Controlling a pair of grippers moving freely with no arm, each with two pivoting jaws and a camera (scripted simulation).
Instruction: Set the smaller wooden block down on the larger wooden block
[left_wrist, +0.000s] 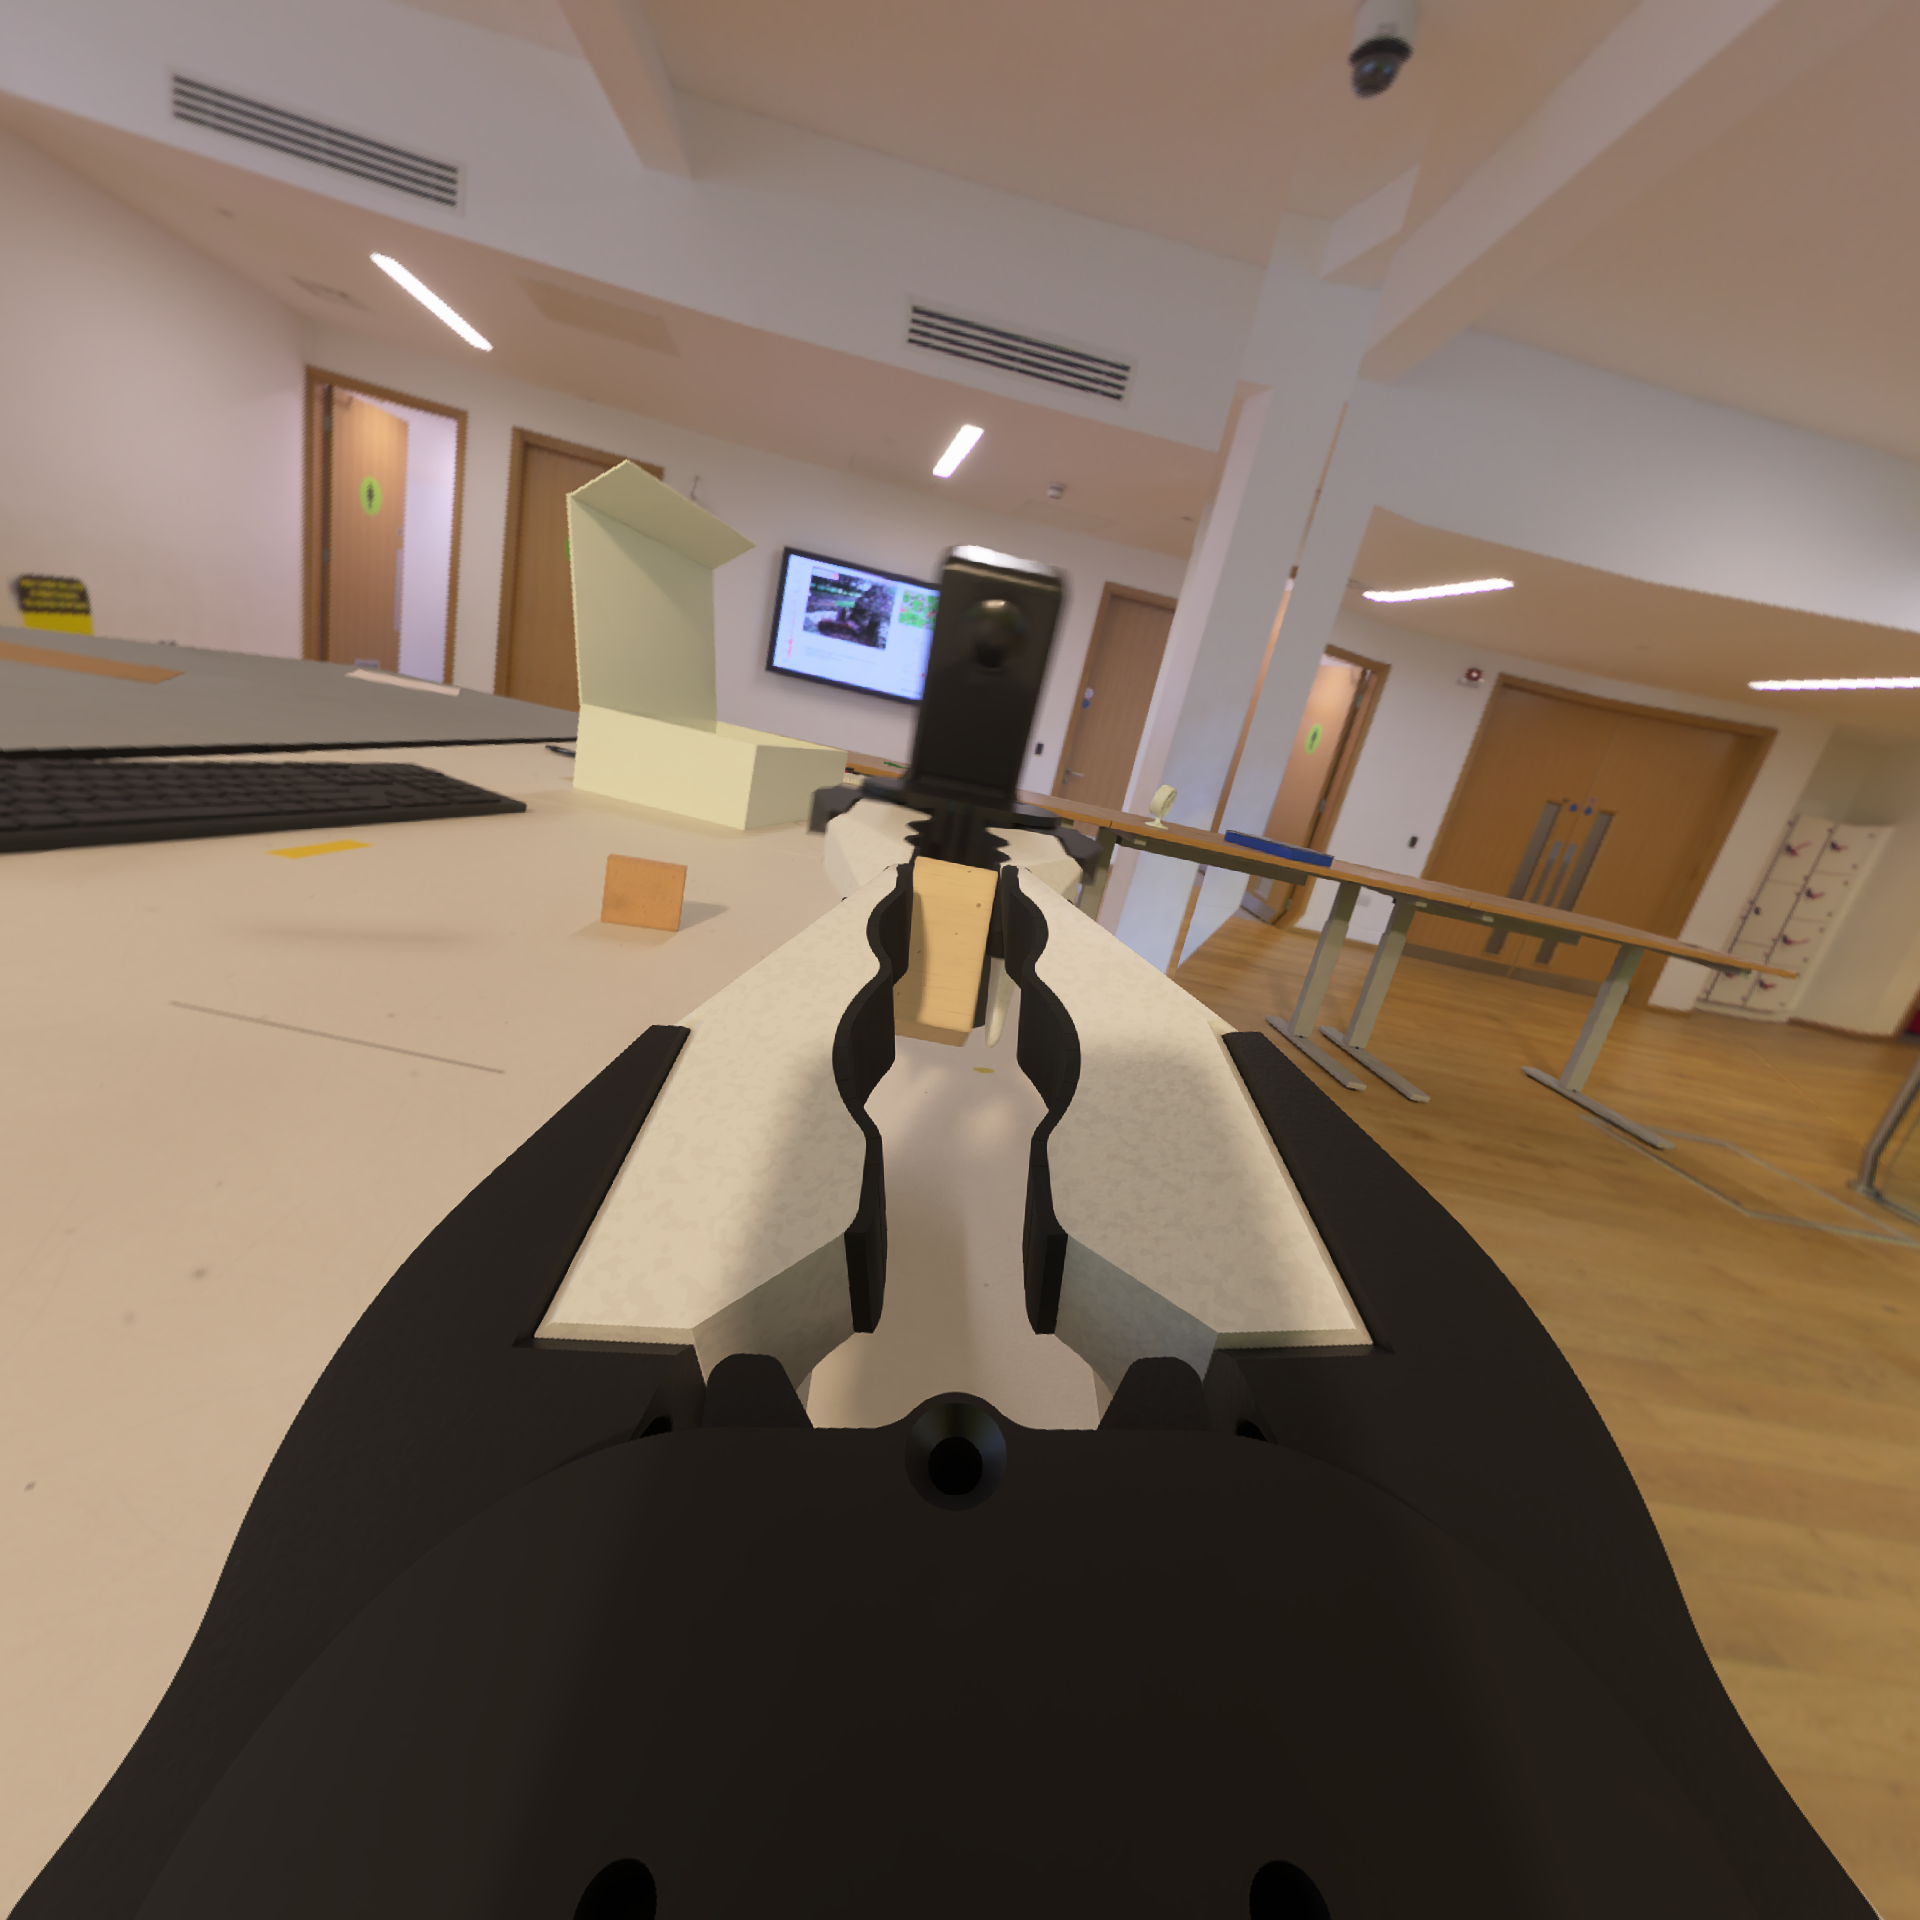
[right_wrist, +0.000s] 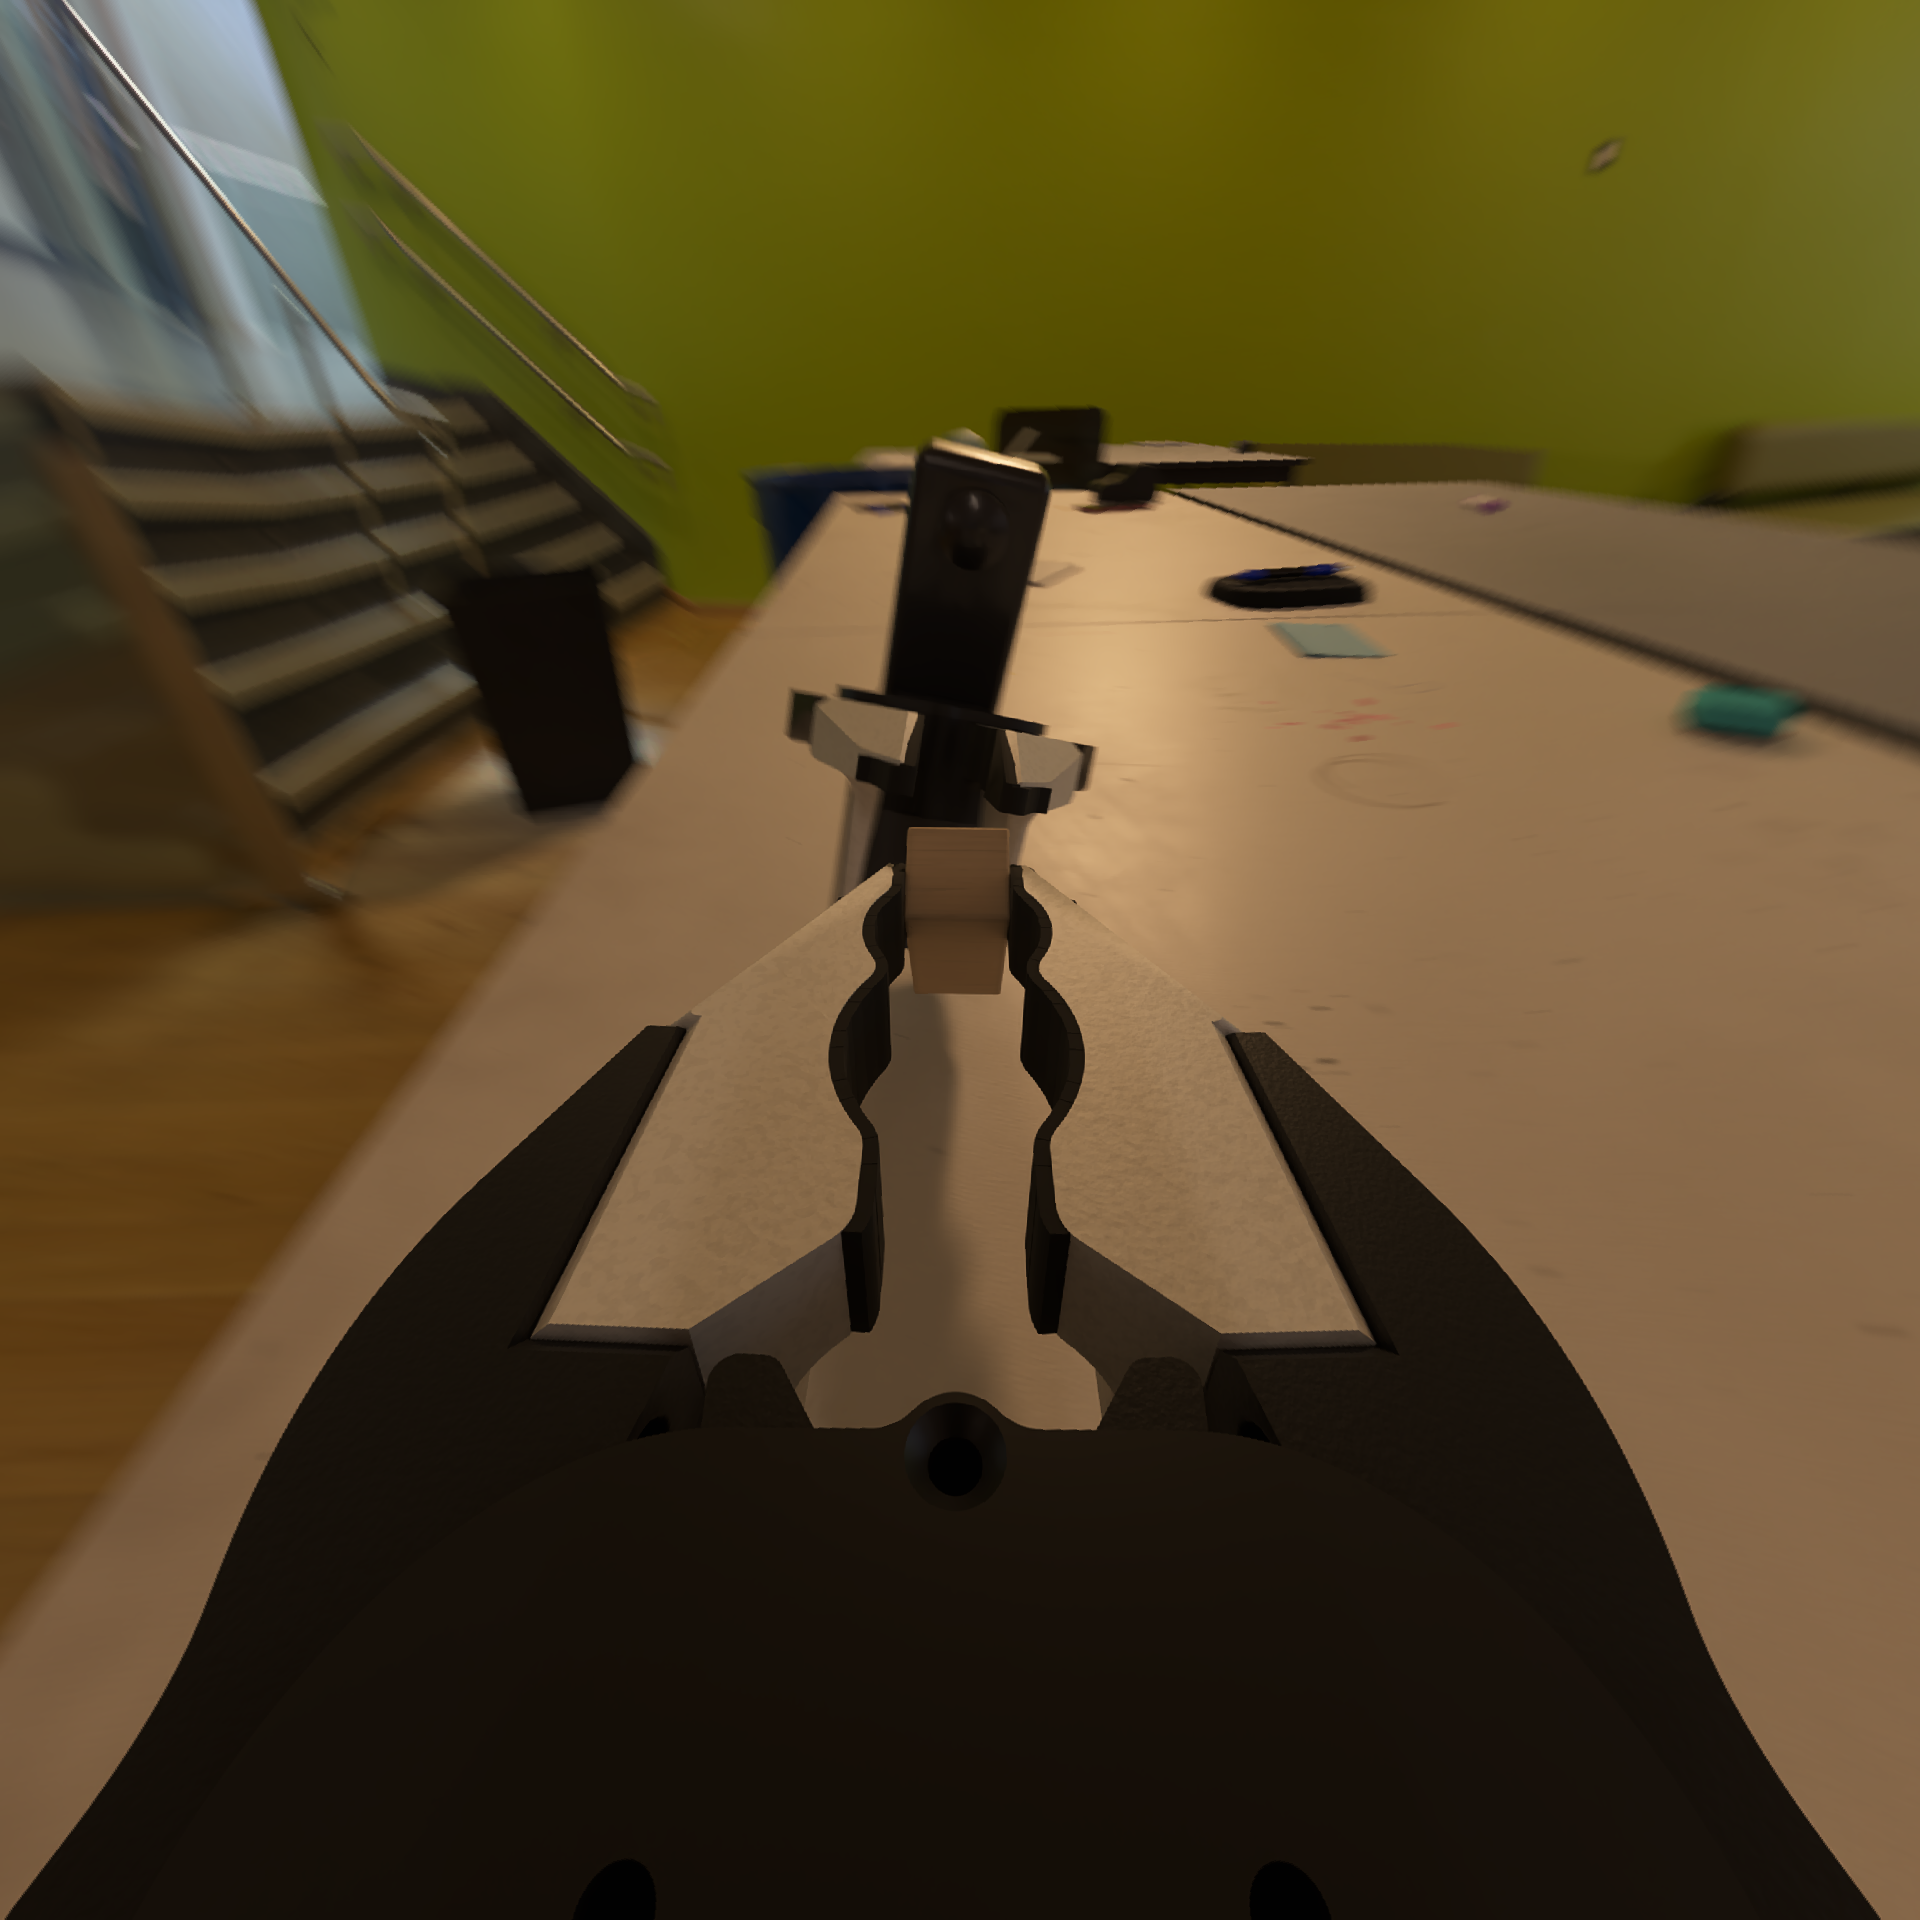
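Observation:
A small pale wooden block (left_wrist: 943, 951) sits between the fingertips of my left gripper (left_wrist: 954, 894), a little above the table. The same block (right_wrist: 956, 920) also sits between the fingertips of my right gripper (right_wrist: 956, 894). The two grippers face each other, nose to nose, each closed to the block's width. The right gripper's body (left_wrist: 987, 675) shows beyond the block in the left wrist view, and the left gripper's body (right_wrist: 961, 613) shows in the right wrist view. A larger orange-brown wooden block (left_wrist: 644, 891) stands on the table, left of and beyond the grippers.
An open cream box (left_wrist: 675, 769) and a black keyboard (left_wrist: 239, 800) lie behind the larger block. The table's edge (left_wrist: 1164, 966) runs close on the right, with floor below. In the right wrist view a black tray (right_wrist: 1288, 590) and teal items (right_wrist: 1740, 710) lie far right.

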